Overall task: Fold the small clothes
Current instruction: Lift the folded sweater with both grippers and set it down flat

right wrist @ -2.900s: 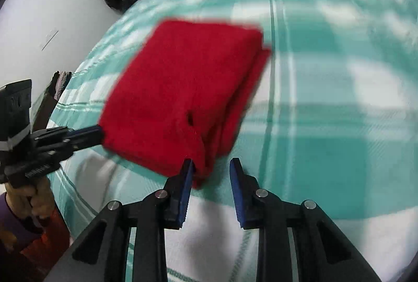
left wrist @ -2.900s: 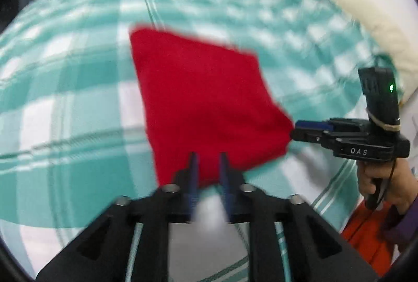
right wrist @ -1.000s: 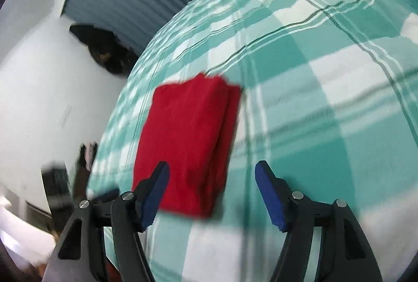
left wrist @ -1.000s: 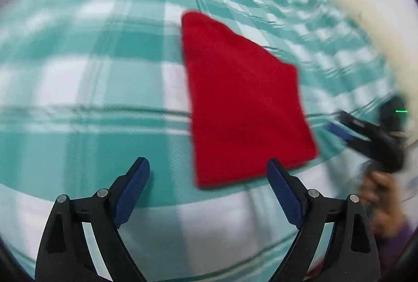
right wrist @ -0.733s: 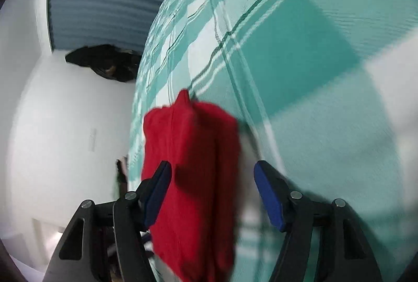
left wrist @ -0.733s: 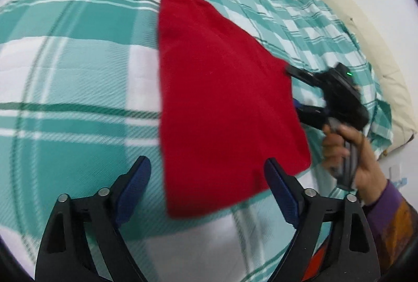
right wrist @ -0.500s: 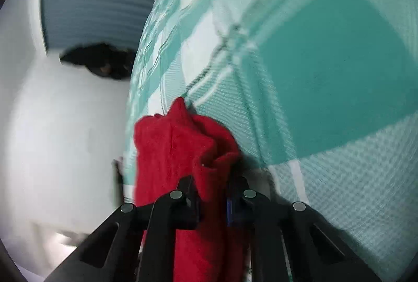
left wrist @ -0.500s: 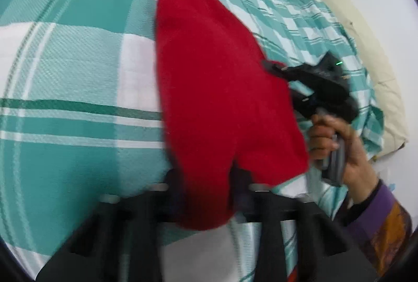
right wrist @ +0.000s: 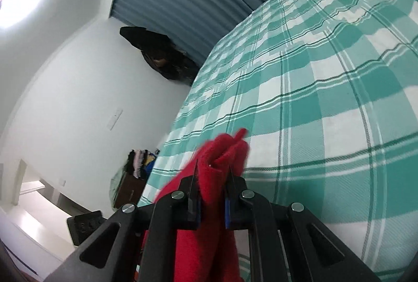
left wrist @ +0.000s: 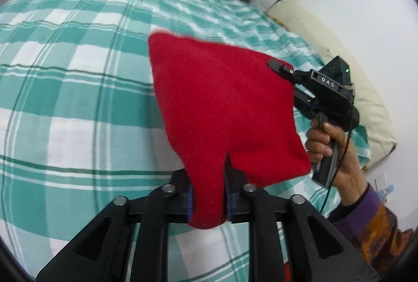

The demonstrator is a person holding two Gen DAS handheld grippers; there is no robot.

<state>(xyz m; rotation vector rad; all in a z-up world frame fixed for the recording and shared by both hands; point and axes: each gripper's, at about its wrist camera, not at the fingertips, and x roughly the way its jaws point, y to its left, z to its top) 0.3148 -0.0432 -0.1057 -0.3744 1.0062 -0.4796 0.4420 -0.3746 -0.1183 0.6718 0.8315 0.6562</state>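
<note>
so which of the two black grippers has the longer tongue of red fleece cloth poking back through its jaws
The left gripper: a long tongue of the red fleece cloth hangs back between its pads, which are easing open. The right gripper pinches only a corner.

The right hand-held gripper [left wrist: 280, 67] bears white letters that read "DAS", seen upside down.

Red cloth off the bed, pinched at both ends

A second ago your jaws stood wide over the folded red cloth [left wrist: 224, 109] as it lay flat on the checked bedspread [left wrist: 65, 88]. Now your left gripper [left wrist: 208, 201] pinches its near edge, jaws easing apart slightly, your right gripper [right wrist: 211, 199] clamps the bunched far corner, also loosening a touch, and the cloth hangs lifted between them.
</note>
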